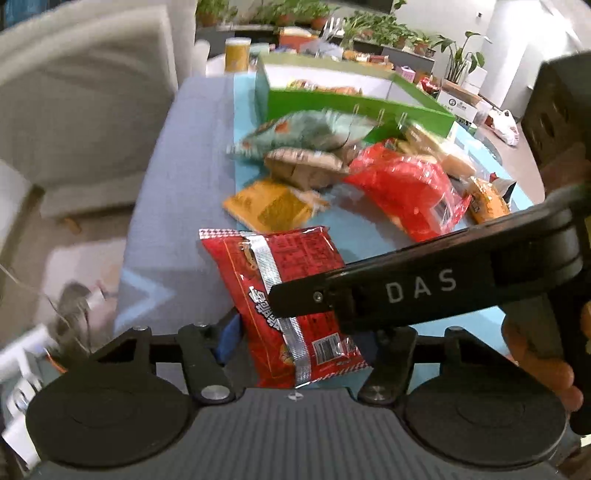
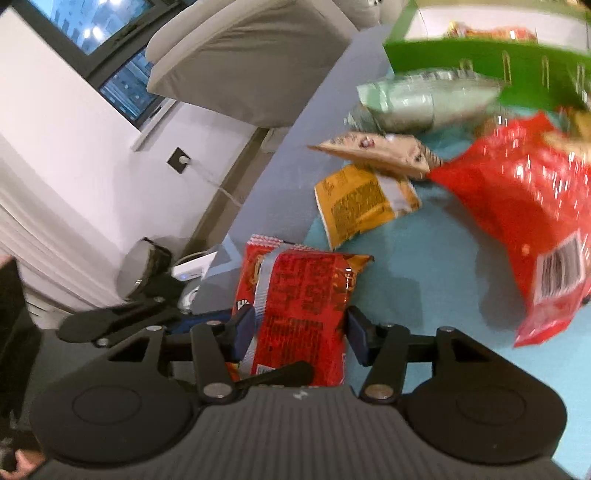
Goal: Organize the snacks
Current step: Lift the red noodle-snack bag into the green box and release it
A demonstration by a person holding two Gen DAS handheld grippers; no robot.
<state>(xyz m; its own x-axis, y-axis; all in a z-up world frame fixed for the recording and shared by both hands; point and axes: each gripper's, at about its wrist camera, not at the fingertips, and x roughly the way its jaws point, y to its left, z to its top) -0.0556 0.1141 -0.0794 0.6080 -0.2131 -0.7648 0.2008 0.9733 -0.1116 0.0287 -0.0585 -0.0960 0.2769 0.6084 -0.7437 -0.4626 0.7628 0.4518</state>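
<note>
A red snack packet with a silver seam (image 1: 291, 295) (image 2: 299, 310) is held between both grippers above the table. My left gripper (image 1: 299, 339) is shut on its near end; my right gripper (image 2: 299, 332) is shut on it too, and its arm marked DAS (image 1: 424, 288) crosses over the packet in the left wrist view. Beyond lie a yellow packet (image 1: 269, 206) (image 2: 362, 203), a brown packet (image 1: 306, 166) (image 2: 376, 147), a pale green bag (image 1: 306, 133) (image 2: 424, 99) and a big red bag (image 1: 410, 188) (image 2: 524, 221). A green box (image 1: 354, 103) (image 2: 461, 55) with snacks inside stands behind them.
The table has a grey cloth (image 1: 177, 184) and a light blue mat (image 2: 424, 295). An orange packet (image 1: 487, 199) lies at the right. A grey chair (image 2: 240, 62) stands left of the table. Potted plants (image 1: 369, 26) and clutter sit far back.
</note>
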